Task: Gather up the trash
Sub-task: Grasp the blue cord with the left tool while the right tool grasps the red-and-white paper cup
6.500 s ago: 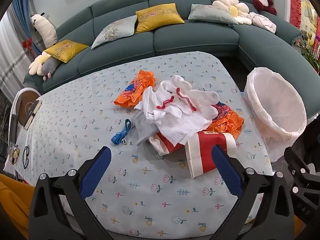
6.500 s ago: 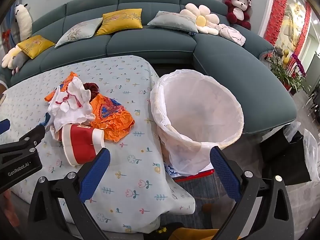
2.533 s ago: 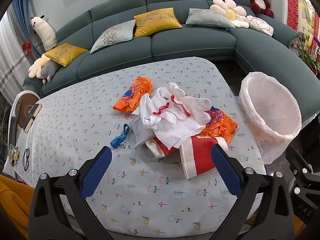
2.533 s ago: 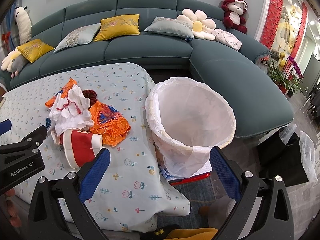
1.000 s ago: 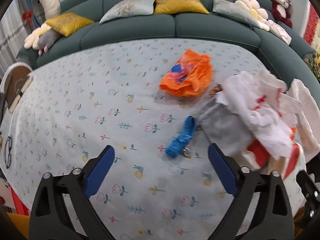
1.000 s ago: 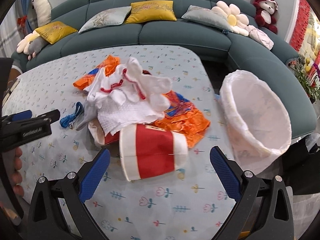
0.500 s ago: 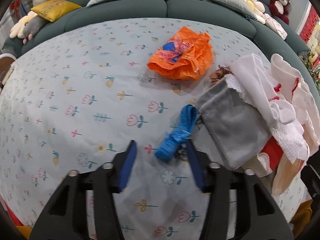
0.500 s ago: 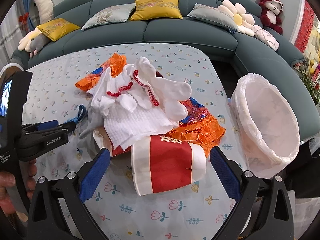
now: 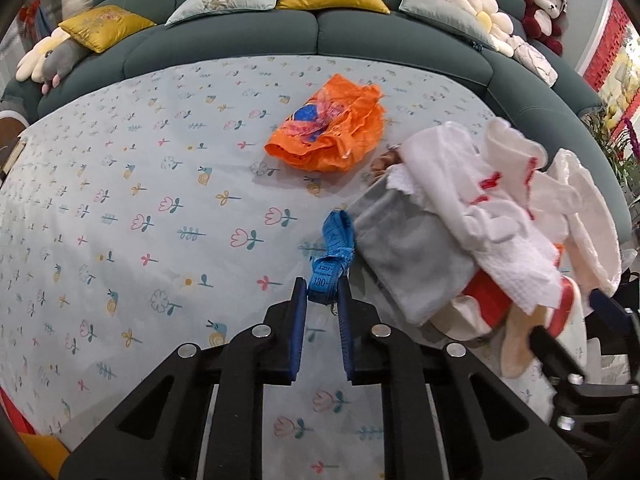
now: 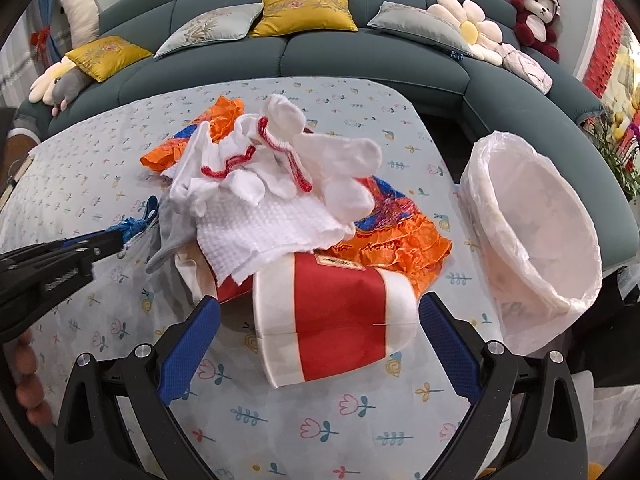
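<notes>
While pinching near end of blue measuring tape in left gripper jaws: first pickup. Next, lift toward lined bin. Right gripper jaws gaping, straddling red-and-white cup, ungripped.

My left gripper pinched on the folded blue measuring tape, flat on the floral pale-blue tablecloth, grey cloth just right, crumpled orange plastic wrapper beyond, white gloves with red trim heaped right.
</notes>
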